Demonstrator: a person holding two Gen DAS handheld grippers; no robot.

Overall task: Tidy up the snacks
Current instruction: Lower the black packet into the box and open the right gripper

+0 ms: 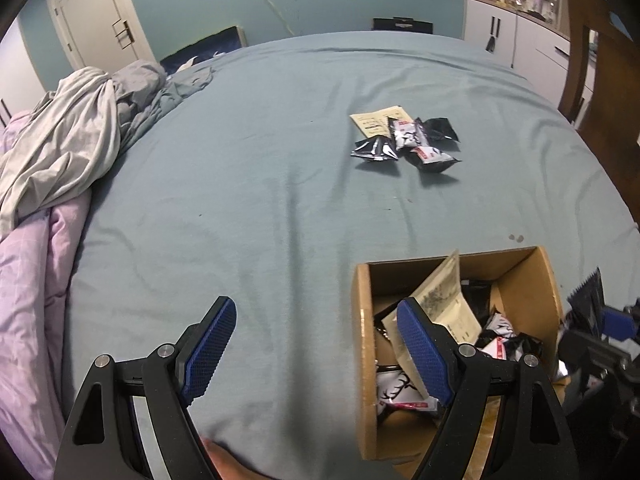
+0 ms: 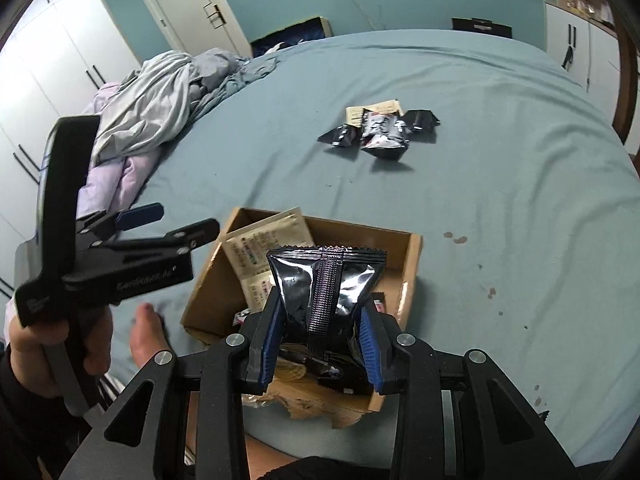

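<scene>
A cardboard box (image 1: 364,320) (image 2: 412,256) with several snack packets inside sits on the bed near me. My right gripper (image 2: 320,340) is shut on a shiny black snack packet (image 2: 326,292), held upright over the box. That packet's serrated edge (image 1: 588,292) shows at the right edge of the left wrist view. My left gripper (image 1: 316,344) (image 2: 176,220) stands open and empty, its right finger over the box's left wall. A small pile of black-and-white packets (image 1: 408,140) (image 2: 380,128) and a beige sachet (image 1: 376,120) lies further out on the sheet.
The bed has a wrinkled teal sheet (image 1: 260,200). Crumpled grey and lilac bedding (image 1: 72,140) is heaped on the left. White wardrobes (image 2: 60,40), a door (image 2: 188,4) and a wooden chair (image 1: 592,64) ring the bed. A bare foot (image 2: 148,336) rests beside the box.
</scene>
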